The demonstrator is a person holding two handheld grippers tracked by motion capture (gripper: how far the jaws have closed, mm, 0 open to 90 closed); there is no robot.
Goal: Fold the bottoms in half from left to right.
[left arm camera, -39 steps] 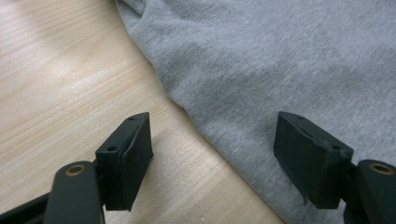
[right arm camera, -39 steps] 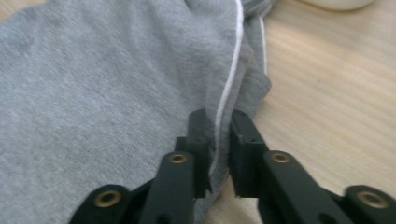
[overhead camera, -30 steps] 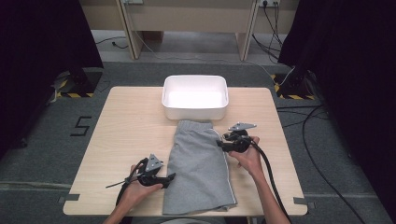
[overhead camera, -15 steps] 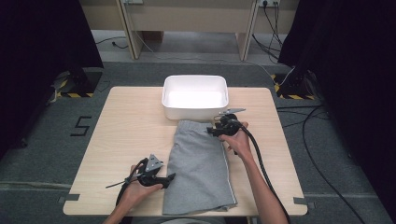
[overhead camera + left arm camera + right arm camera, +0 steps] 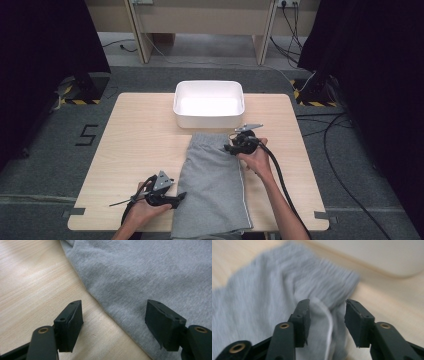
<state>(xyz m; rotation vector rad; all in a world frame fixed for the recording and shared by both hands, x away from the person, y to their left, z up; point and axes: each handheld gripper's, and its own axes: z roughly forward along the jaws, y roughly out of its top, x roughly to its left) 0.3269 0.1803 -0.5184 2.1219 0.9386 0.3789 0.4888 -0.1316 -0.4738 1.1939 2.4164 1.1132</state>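
1. Grey knit shorts with a white side stripe (image 5: 212,187) lie flat lower centre of the high view on the light wooden tabletop (image 5: 140,135); waistband at the top, just below the white rectangular plastic tub (image 5: 209,104); hem hangs over the near tabletop edge.
2. Left tongs (image 5: 181,196) at lower left of the high view, at the shorts' left edge. Left gripper view: jaws apart, straddling that edge, one over bare wood, one over fabric (image 5: 140,277); not clamped.
3. Right tongs (image 5: 229,148) at centre right, on the waistband's right corner. Jaws have just been closing; right gripper view: part-open, with the striped side edge (image 5: 324,312) between them; contact unclear, blurred.
4. Open room: bare wood left of the shorts and along the right tabletop edge. Tub crowds the top edge of the shorts.
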